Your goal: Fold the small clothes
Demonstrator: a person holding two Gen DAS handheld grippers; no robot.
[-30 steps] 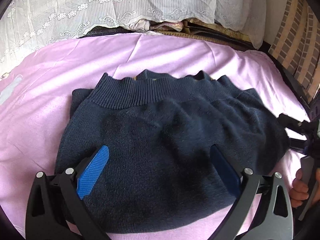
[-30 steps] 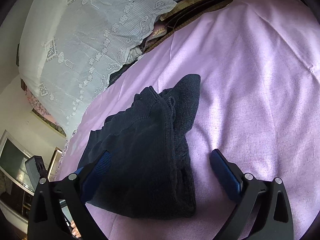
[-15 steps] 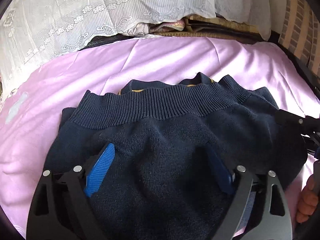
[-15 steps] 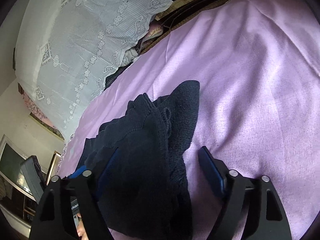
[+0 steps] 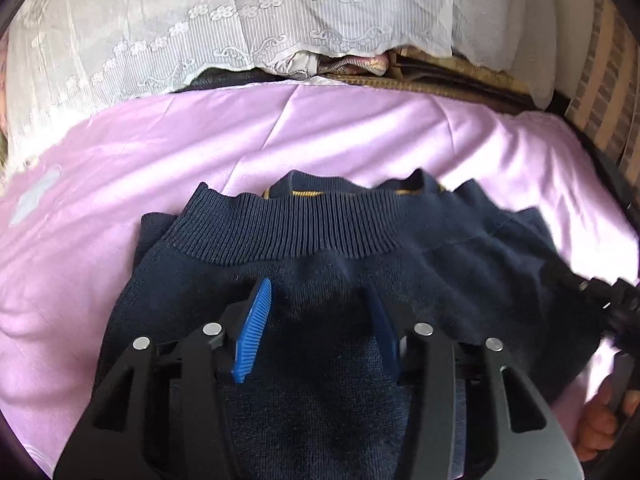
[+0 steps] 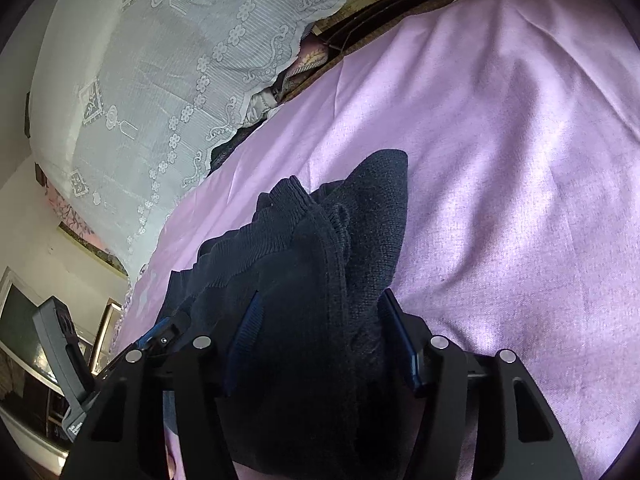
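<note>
closing on the navy knit sweater (image 5: 400, 288) from two sides: the left gripper (image 5: 320, 300), nearest its own lens, has its blue pads straddling a hump of the top layer, jaws narrowing with knit between them, not visibly clamped yet. the right gripper (image 6: 320, 312) works the sweater's end, its jaws also narrowing around the bunched edge of stacked layers; the far pad looks to be touching the fabric, but a firm pinch cannot be told. the sweater (image 6: 320, 240) lies already doubled over on the pink sheet (image 5: 360, 128), ribbed hem (image 5: 288, 232) on top, and just beyond it a yellow-trimmed collar (image 5: 304, 192) peeks out. judged from this, at least one fold is done; a further fold or tidy-up seems to be in hand, with squaring and smoothing left. beyond the sheet, a white lace cloth (image 5: 200, 20) drapes over the stuff behind.
</note>
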